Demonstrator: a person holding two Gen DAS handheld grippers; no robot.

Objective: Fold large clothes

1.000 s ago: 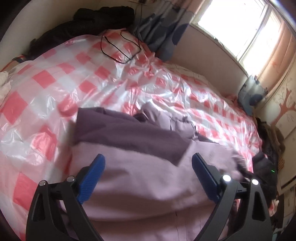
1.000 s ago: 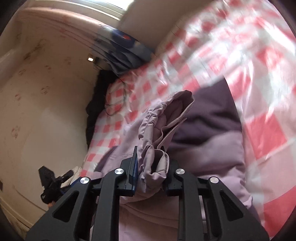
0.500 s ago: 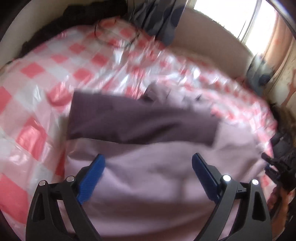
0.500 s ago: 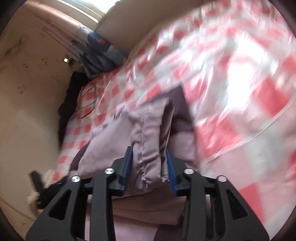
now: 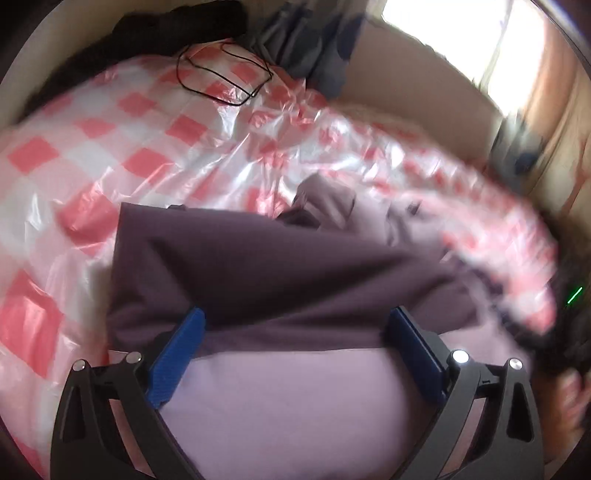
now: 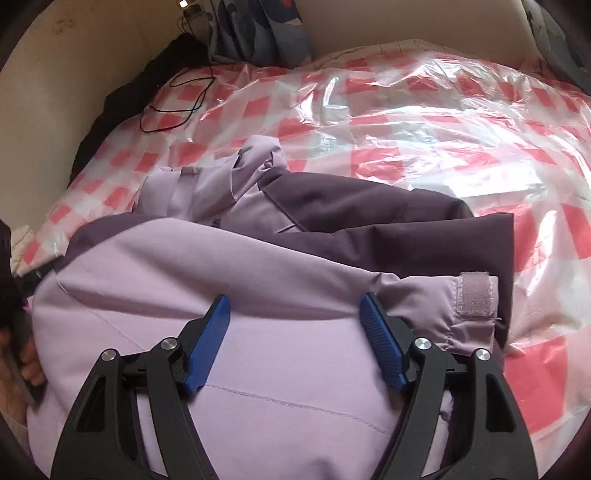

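A large jacket (image 6: pixel 258 280) in lilac with dark purple panels lies partly folded on the bed, seen too in the left wrist view (image 5: pixel 280 406). A lilac sleeve with a velcro cuff (image 6: pixel 476 295) lies across it, and the hood (image 6: pixel 255 162) is bunched at the far end. My right gripper (image 6: pixel 295 306) is open and empty just above the lilac fabric. My left gripper (image 5: pixel 295 321) is open and empty over the dark purple panel (image 5: pixel 258 269).
The bed is covered with a shiny red-and-white checked plastic sheet (image 6: pixel 424 122). A black cable (image 5: pixel 221 77) lies at its far end. Dark clothes (image 5: pixel 177 26) and a blue-grey curtain (image 6: pixel 258 29) sit by the wall.
My right gripper has let go of the bunched lilac sleeve and opened; the sleeve now lies flat across the jacket. My left gripper stays open and has moved closer over the purple panel.
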